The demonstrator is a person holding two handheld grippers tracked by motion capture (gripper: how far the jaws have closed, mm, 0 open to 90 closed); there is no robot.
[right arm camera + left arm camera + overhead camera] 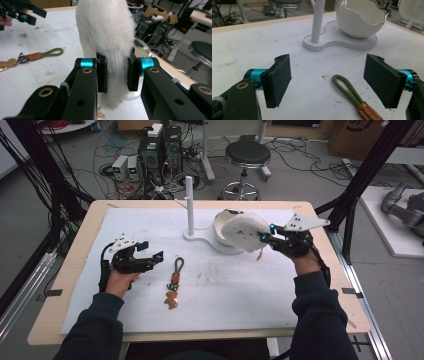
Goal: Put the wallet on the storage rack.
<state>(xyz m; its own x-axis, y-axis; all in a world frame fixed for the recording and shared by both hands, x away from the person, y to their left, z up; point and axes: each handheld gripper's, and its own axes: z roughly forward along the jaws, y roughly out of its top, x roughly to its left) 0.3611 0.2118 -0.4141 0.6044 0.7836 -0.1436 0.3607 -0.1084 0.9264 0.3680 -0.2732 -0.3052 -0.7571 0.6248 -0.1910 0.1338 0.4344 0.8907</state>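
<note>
Your right tongs are clamped on the ribbed edge of a fluffy white fabric pouch, held above the worktop just beside the white egg-shaped bowl on its white stand with an upright post. Your left tongs stand wide apart, empty, near the olive cord keychain with an orange tag lying flat between your hands.

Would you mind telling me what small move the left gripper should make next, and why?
Probably ease the left gripper forward and down over the green loop of the keychain: its fingers are open, the loop lies on the table between them, and the right gripper is holding the white fluffy pouch.
</note>
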